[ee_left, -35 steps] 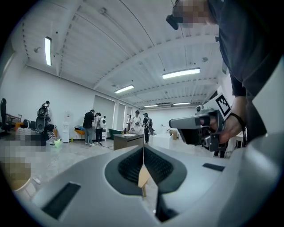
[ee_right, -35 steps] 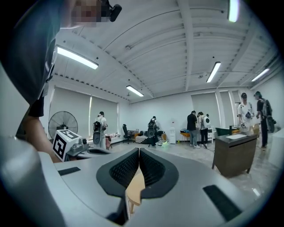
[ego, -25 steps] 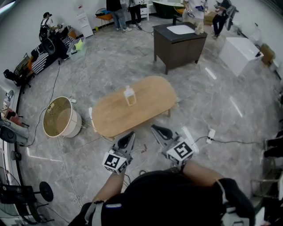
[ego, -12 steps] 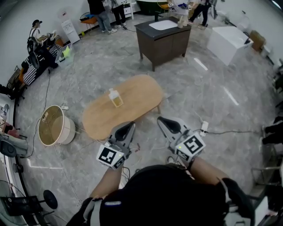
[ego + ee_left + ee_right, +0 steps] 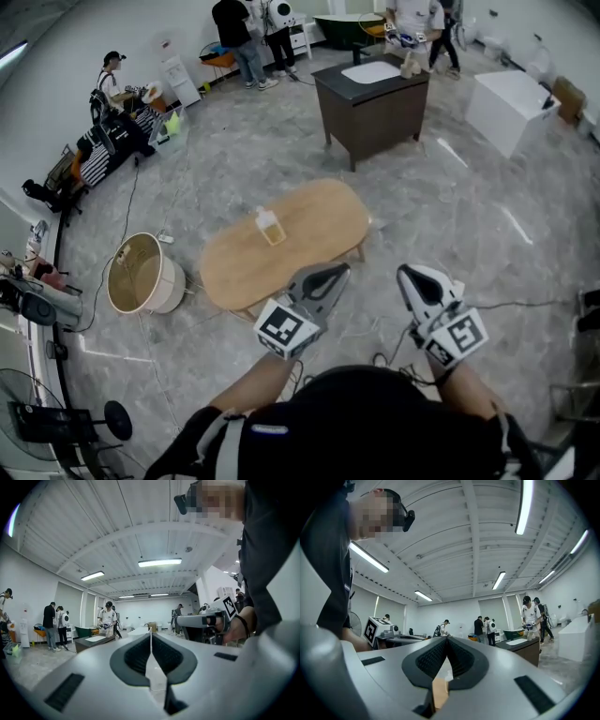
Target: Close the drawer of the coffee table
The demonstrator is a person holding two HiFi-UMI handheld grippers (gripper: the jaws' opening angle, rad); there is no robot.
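Low in the head view, the left gripper (image 5: 338,271) and right gripper (image 5: 409,274) hold their fingers together on nothing, near the oval coffee table (image 5: 314,220) at frame centre, a bottle (image 5: 269,226) on its tabletop.

This is a large open hall fitted out as a test or recording space, not a lived-in home. Household pieces stand well apart on a wide grey marble-look floor (image 5: 225,159) — an oval wooden coffee table (image 5: 281,239), a dark vanity cabinet (image 5: 370,108) with a white top, what looks like a dark green bathtub (image 5: 347,19) by the far wall, a white box (image 5: 511,108) and a round open drum (image 5: 171,291). Loose cables (image 5: 511,303) trail across the floor, and gear (image 5: 103,141) crowds the left wall. Several people (image 5: 246,33) stand about in small groups. Overhead — seen from the gripper views — a high white ribbed ceiling (image 5: 117,522) carries long strip lights (image 5: 159,563).
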